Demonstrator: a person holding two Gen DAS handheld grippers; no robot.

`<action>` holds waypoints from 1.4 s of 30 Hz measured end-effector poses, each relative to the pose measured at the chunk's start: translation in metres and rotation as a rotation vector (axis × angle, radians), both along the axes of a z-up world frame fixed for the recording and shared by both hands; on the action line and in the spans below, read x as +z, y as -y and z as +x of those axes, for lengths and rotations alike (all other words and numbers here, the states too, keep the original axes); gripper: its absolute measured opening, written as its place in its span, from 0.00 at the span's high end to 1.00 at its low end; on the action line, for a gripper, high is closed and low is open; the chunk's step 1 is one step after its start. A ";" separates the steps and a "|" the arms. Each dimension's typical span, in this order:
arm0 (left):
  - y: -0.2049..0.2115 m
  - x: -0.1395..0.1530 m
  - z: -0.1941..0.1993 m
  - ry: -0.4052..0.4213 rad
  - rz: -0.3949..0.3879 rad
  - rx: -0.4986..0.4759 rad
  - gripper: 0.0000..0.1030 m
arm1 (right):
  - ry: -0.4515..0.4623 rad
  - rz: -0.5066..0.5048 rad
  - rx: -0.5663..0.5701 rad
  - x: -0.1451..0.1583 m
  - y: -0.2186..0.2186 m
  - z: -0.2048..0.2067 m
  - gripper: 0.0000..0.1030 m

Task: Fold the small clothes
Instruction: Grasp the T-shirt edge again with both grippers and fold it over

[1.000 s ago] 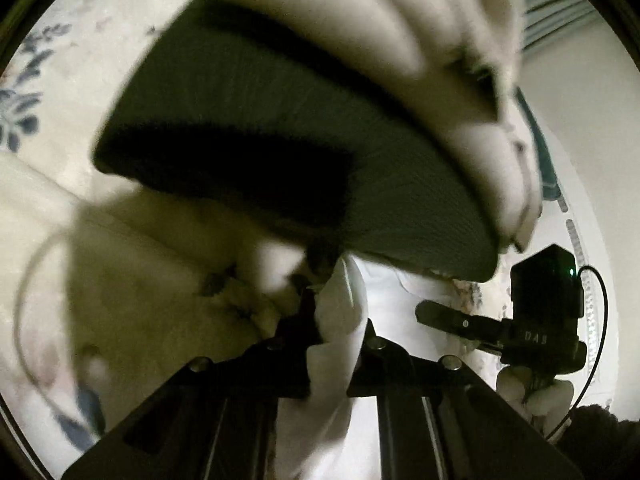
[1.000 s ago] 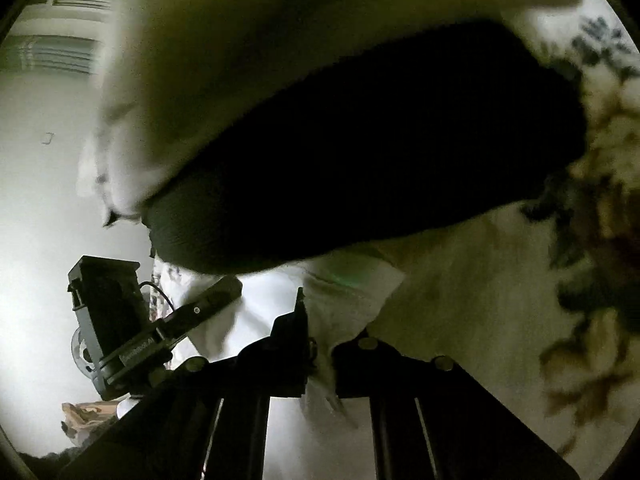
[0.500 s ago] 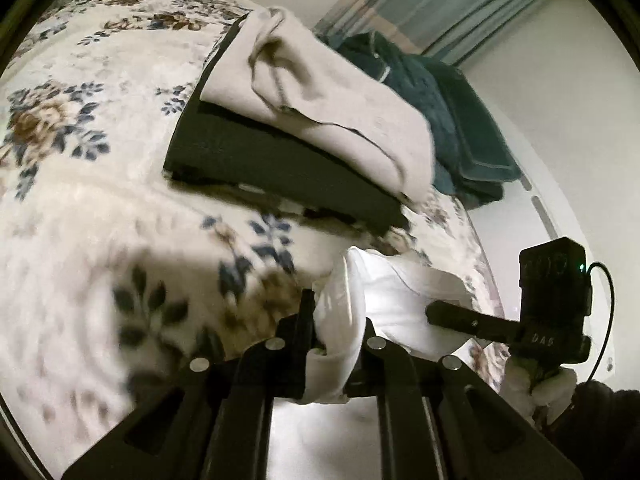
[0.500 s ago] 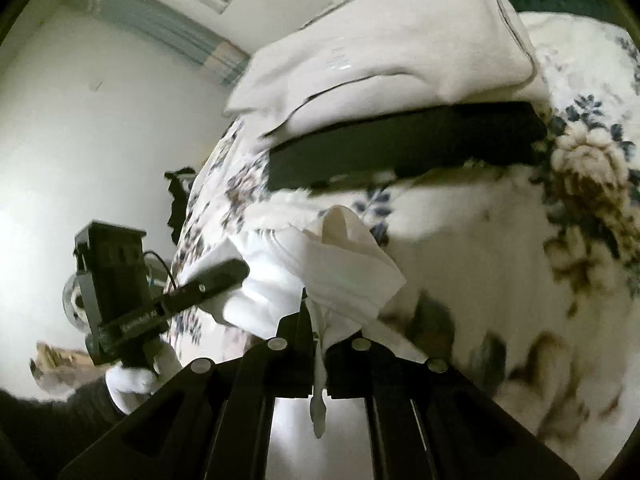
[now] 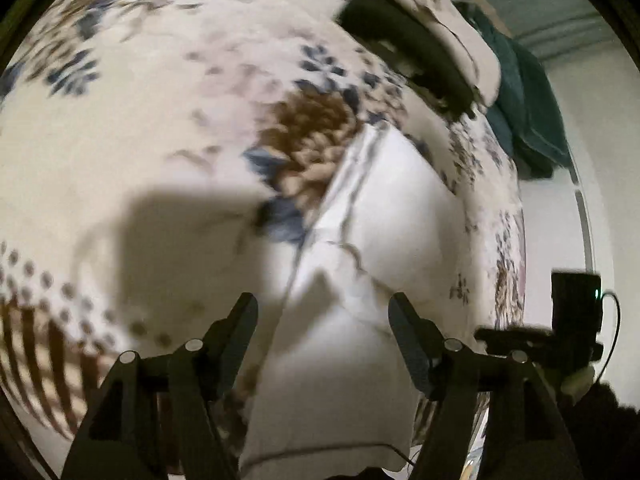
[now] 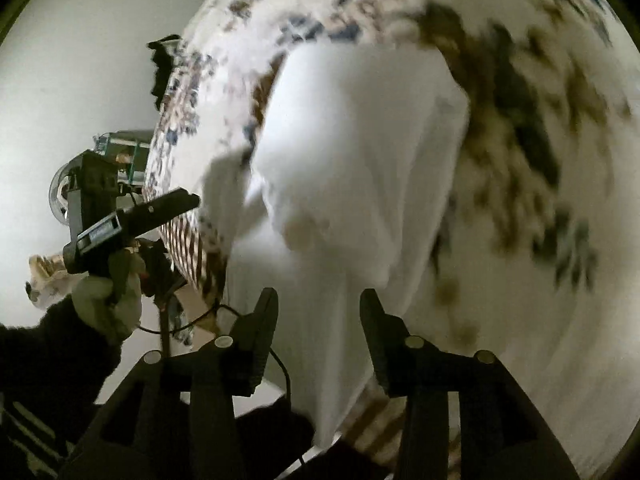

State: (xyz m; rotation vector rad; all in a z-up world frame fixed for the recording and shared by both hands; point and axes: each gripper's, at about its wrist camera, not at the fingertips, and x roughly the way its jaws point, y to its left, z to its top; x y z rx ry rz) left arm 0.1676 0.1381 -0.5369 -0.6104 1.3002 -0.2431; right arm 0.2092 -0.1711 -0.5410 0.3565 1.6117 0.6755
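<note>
In the left wrist view the left gripper (image 5: 322, 312), jaws opening and pressing on nothing, hangs over the white garment (image 5: 384, 216) lying limp on the flowered bedspread (image 5: 120, 100), which looks light and floppy, best pinched at a corner or hem; in the right wrist view the right gripper (image 6: 318, 306) is likewise opening above the cloth, clear of it.

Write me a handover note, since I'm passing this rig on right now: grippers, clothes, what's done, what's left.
Left hand-held gripper: jaws opening, pads off the cloth.
Right hand-held gripper: jaws opening, gripping nothing.
White garment: lying on the floral bedspread, let go.
Folded stack: beige on black, further back on the bed; teal clothes behind it.
Left: fold the white garment, which looks unfinished.
</note>
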 end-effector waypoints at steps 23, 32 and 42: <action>0.045 -0.024 -0.054 -0.166 0.124 -0.206 0.37 | -0.264 -0.178 -0.319 -0.073 0.038 -0.082 0.53; 0.011 -0.050 -0.144 -0.278 0.040 -0.069 0.38 | -0.453 -0.015 -0.487 -0.122 0.059 -0.170 0.53; 0.012 -0.026 -0.158 -0.160 0.148 0.020 0.97 | -0.435 0.078 -0.631 -0.129 0.073 -0.202 0.54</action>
